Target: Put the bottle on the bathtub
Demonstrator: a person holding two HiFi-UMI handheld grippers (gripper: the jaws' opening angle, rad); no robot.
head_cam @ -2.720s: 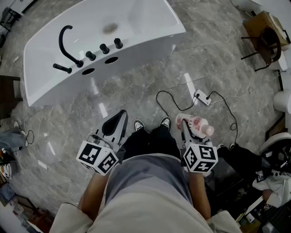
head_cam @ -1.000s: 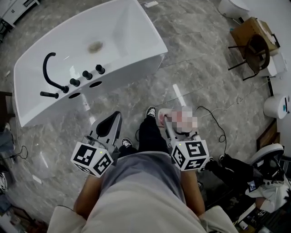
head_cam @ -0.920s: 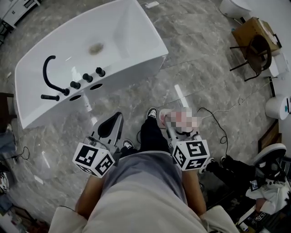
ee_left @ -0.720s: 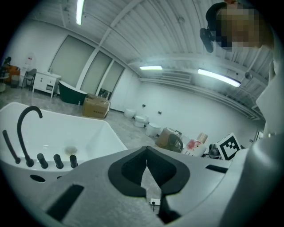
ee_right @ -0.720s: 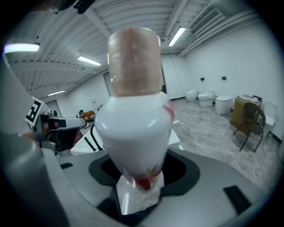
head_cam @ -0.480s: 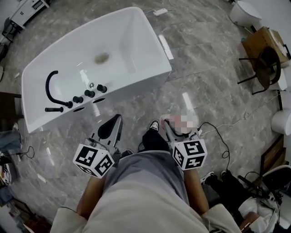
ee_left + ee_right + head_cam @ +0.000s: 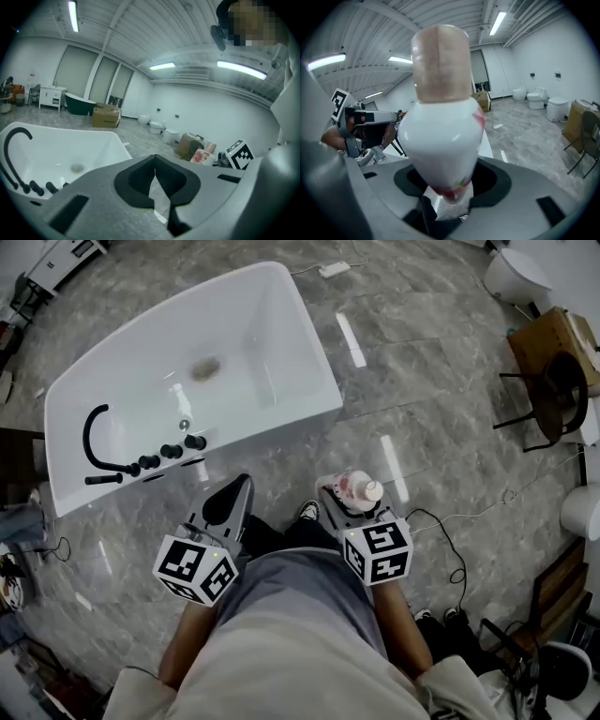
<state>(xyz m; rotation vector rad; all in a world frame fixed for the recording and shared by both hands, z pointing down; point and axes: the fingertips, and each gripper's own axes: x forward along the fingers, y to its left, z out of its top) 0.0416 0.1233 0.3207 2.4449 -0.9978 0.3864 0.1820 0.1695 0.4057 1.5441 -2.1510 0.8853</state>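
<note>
Right gripper (image 7: 345, 501) clamps bottle (image 7: 359, 489) by its base. Top-heavy, so it could topple on the narrow bathtub (image 7: 272, 432) rim at 11 o'clock. Left gripper (image 7: 239, 486) closed, empty.

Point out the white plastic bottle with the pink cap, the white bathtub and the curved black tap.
white plastic bottle with the pink cap (image 7: 440, 136): right gripper view, its white body.
white bathtub (image 7: 253, 334): head view, bare inner wall.
curved black tap (image 7: 131, 466): head view, spout's base.

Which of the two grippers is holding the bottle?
The right gripper, clamped on the pink-capped white bottle; the left gripper is shut and empty.
</note>
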